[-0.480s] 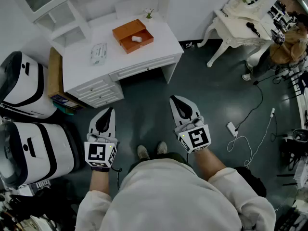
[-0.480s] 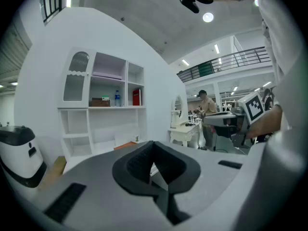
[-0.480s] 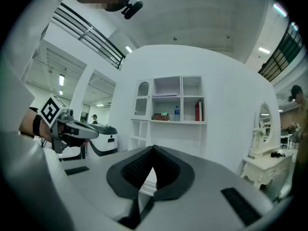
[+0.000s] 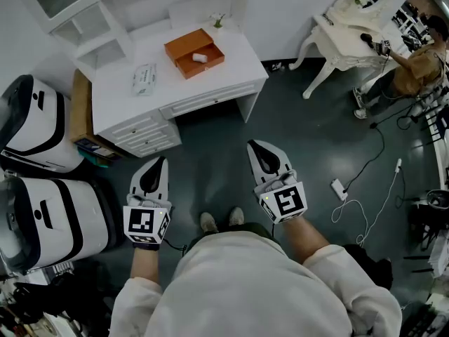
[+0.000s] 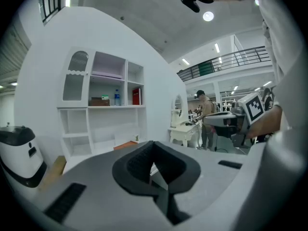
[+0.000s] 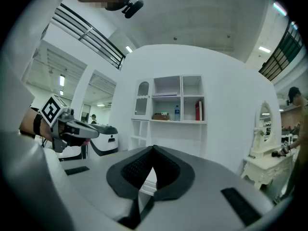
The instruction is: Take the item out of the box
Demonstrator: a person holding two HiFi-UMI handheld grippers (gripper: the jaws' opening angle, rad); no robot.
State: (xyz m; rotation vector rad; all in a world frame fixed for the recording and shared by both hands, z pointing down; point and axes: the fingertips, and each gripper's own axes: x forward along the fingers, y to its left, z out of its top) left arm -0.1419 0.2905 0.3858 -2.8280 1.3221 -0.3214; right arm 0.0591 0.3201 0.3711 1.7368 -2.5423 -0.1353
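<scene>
An open orange box (image 4: pixel 193 53) lies on the white desk (image 4: pixel 231 62) at the far side of the head view, with a small white item (image 4: pixel 199 57) inside it. Both grippers hang over the dark floor well short of the desk, pointing toward it. My left gripper (image 4: pixel 160 161) is shut and holds nothing. My right gripper (image 4: pixel 254 146) is shut too, and empty. In the left gripper view the shut jaws (image 5: pixel 153 146) fill the foreground, and the orange box (image 5: pixel 125 145) shows just beyond them. The right gripper's jaws (image 6: pixel 153 150) face the white shelf unit.
A tissue pack (image 4: pixel 144 78) lies on the desk left of the box. Two white machines (image 4: pixel 42 216) stand on the left. A white vanity table (image 4: pixel 344 20) is at the upper right, with a person (image 4: pixel 414 69) beside it. A power strip (image 4: pixel 339 187) and cables lie on the floor.
Both grippers have stayed where they were. The person at the upper right has reached an arm out toward the vanity table.
</scene>
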